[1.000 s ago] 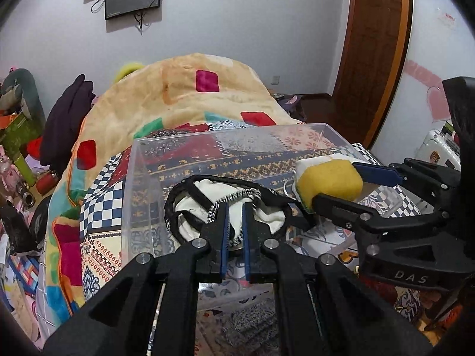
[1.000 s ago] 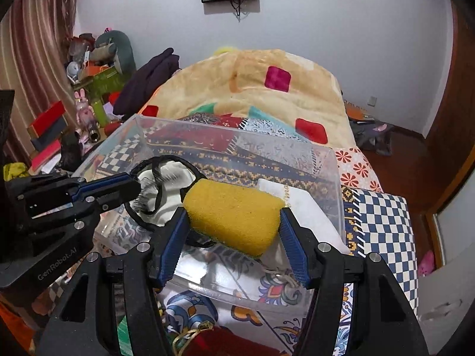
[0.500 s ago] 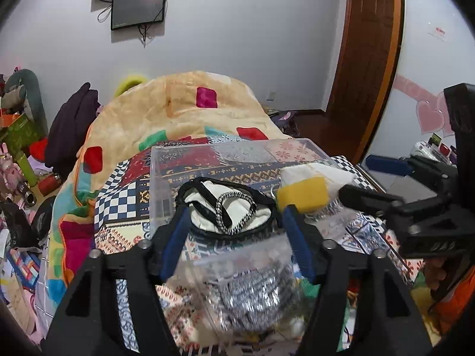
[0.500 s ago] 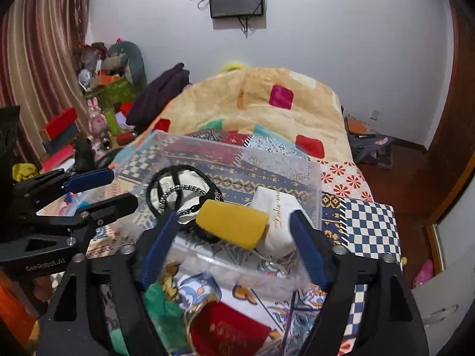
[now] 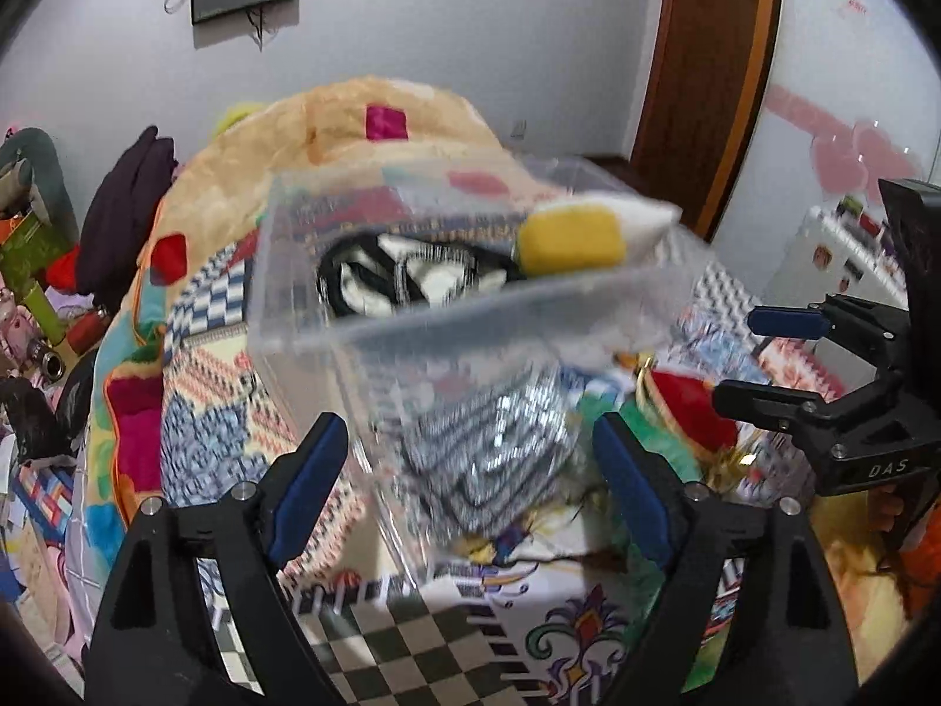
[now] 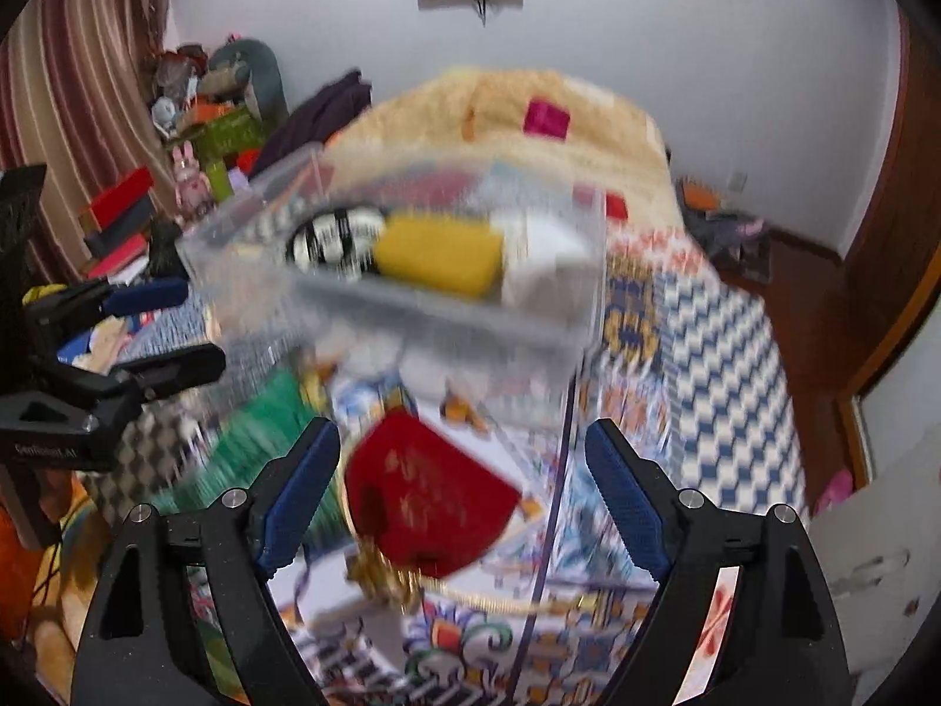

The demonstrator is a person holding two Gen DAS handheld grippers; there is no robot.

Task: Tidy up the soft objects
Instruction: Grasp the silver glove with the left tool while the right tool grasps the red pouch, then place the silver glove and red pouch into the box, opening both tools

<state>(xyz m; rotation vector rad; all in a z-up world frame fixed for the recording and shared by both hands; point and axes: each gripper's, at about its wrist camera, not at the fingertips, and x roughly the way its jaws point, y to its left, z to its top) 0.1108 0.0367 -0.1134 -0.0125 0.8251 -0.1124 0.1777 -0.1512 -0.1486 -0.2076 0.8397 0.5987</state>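
A clear plastic bin (image 5: 447, 317) stands on the patterned bed and holds a yellow sponge (image 5: 569, 238), a black-and-white fabric item (image 5: 406, 276) and a white pouch (image 5: 644, 217). The bin also shows in the right wrist view (image 6: 411, 300) with the sponge (image 6: 438, 253) inside. My left gripper (image 5: 470, 470) is open and empty, in front of the bin over a silver patterned pouch (image 5: 488, 447). My right gripper (image 6: 464, 476) is open and empty above a red pouch (image 6: 426, 506). Both views are motion-blurred.
A green fabric piece (image 6: 259, 435) lies left of the red pouch. A beige blanket (image 5: 353, 135) covers the far bed. Cluttered shelves with toys (image 6: 200, 135) stand at the left. A wooden door (image 5: 711, 59) is at the right.
Both grippers have opened, let go of the fabric item and the sponge in the bin, and pulled back toward the near edge of the bed.
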